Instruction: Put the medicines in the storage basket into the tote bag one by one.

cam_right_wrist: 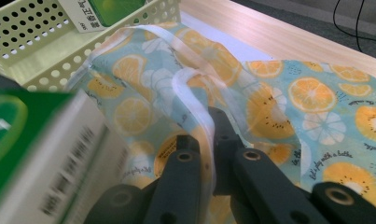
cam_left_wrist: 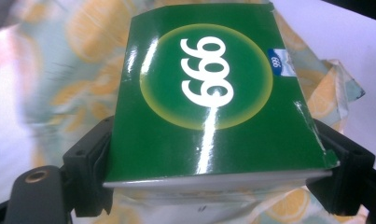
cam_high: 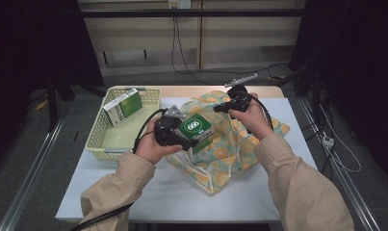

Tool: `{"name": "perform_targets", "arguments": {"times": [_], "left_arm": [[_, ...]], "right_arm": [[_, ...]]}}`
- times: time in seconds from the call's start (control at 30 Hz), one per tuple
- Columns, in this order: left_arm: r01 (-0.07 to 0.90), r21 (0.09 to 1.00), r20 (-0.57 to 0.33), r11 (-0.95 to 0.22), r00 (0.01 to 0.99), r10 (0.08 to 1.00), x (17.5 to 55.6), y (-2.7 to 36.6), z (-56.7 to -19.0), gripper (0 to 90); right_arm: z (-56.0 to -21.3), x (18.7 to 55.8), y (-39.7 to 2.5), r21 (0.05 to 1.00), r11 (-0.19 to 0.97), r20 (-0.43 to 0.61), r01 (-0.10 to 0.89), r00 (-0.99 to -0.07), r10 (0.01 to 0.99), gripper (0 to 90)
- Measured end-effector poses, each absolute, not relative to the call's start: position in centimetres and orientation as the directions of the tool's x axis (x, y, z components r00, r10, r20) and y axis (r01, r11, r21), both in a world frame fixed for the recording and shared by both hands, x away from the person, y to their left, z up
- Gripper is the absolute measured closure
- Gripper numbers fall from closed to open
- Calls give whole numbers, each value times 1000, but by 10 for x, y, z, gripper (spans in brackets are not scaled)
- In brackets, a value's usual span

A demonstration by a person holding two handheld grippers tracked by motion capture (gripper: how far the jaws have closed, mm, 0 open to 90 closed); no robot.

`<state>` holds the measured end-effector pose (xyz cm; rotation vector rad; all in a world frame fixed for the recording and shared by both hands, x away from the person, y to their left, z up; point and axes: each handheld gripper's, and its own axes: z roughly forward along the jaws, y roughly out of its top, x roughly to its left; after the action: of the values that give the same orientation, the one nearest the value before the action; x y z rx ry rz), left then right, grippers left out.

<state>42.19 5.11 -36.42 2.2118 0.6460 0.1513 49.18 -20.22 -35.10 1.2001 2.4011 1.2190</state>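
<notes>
We have the left tool [cam_high: 194, 142] clamped on the green box [cam_high: 196, 132], held over the fruit-print bag [cam_high: 230, 144] at mid-counter. Our right tool [cam_right_wrist: 205, 140] pinches the bag's white rim [cam_right_wrist: 195, 100].

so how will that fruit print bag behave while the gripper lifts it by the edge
Probably floppy: the fruit print bag lies crumpled on the table. Its rim, pinched by the right gripper, folds rather than holding shape, so the mouth may sag shut. It looks thin and light.
</notes>
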Motion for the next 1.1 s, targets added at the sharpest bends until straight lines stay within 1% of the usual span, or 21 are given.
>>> {"name": "perform_targets", "arguments": {"times": [0.13,0.17,0.27,0.3,0.33,0.37,0.47,0.5,0.57,0.7,0.8,0.83,0.87,0.9,0.93,1.03,1.07,1.1], "left_arm": [[395,720,-87,-570,867,491,425,37,-381,158],[399,708,-69,-582,860,505,425,34,-384,158],[396,722,-100,-568,872,480,428,26,-393,158],[391,728,-101,-563,873,477,428,24,-395,158],[395,728,-90,-561,866,493,428,21,-395,157],[396,736,-113,-549,871,477,430,20,-396,157],[393,741,-116,-545,874,472,428,14,-393,158],[385,742,-100,-550,874,476,426,12,-391,157],[374,742,-122,-556,891,437,424,7,-392,157],[368,705,-107,-607,901,421,424,2,-401,158],[398,700,-119,-593,884,452,429,2,-410,157],[400,699,-96,-593,874,476,431,1,-412,157],[399,710,-112,-580,877,467,435,2,-414,157],[406,709,-98,-576,866,490,437,2,-414,157],[409,712,-103,-571,865,491,440,3,-415,157],[403,714,-69,-572,854,516,449,1,-415,156],[405,707,-44,-579,843,536,451,0,-415,157],[411,711,-45,-570,836,547,455,0,-416,156]], "right_arm": [[-350,491,-204,745,331,179,579,-652,737,900],[-350,492,-204,746,330,180,579,-652,736,900],[-350,492,-204,746,328,182,579,-652,736,900],[-350,492,-204,747,329,182,577,-654,734,900],[-350,492,-204,747,329,183,578,-655,734,900],[-350,492,-204,747,329,182,577,-654,734,900],[-350,492,-205,749,326,183,576,-654,734,900],[-349,491,-205,750,325,185,577,-654,733,900],[-349,491,-205,750,325,184,576,-654,734,900],[-349,491,-205,749,326,184,577,-654,734,900],[-349,490,-203,749,330,183,574,-658,731,900],[-348,490,-203,749,331,182,574,-659,730,900],[-348,489,-203,750,330,183,573,-660,729,900],[-347,489,-202,751,330,182,572,-660,728,900],[-347,489,-202,751,333,180,570,-662,728,900],[-346,488,-203,752,331,182,570,-662,727,900],[-346,489,-203,753,329,182,570,-661,728,900],[-346,489,-203,754,328,181,569,-661,729,900]]}}
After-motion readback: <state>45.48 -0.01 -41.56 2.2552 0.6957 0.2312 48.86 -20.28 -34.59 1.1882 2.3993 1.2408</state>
